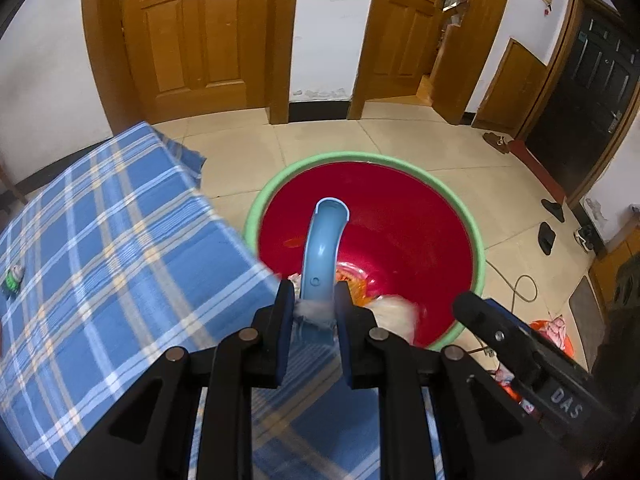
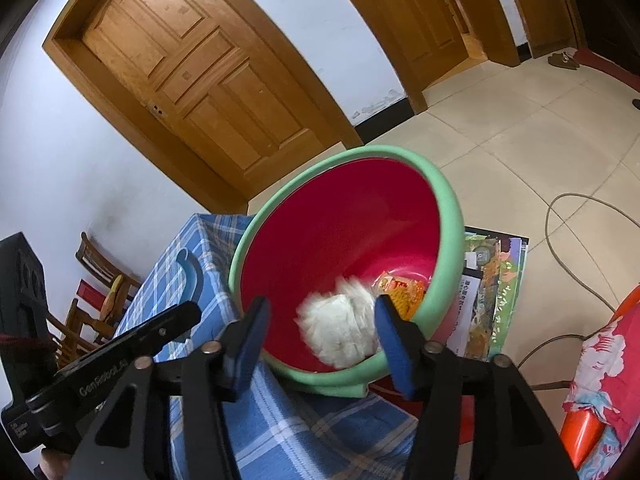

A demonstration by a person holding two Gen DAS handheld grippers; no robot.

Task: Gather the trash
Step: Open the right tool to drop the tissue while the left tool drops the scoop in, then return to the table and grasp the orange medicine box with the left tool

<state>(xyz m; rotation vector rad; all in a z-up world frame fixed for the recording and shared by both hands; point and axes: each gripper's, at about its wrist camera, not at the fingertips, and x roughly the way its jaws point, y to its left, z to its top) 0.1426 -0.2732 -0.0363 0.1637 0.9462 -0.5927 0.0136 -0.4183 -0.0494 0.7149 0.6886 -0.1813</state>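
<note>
Right gripper (image 2: 320,334) gapes over basin rim (image 2: 450,240) — tissue wad (image 2: 340,332) loose; left gripper (image 1: 314,312) clamps blue piece (image 1: 322,248).

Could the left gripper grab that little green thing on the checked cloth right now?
Probably not: the left gripper is already shut on a blue curved piece, and the green item lies far off on the cloth.

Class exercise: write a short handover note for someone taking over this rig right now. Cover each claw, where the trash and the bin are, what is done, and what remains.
Left claw: shut on the curved blue plastic piece, above the red bin.
Right claw: open over the bin; white tissue wad blurred between its pads, ungripped.
Done: orange wrapper lies in the bin.
Left: drop the blue piece in; fetch the small green item from the checked cloth.
</note>
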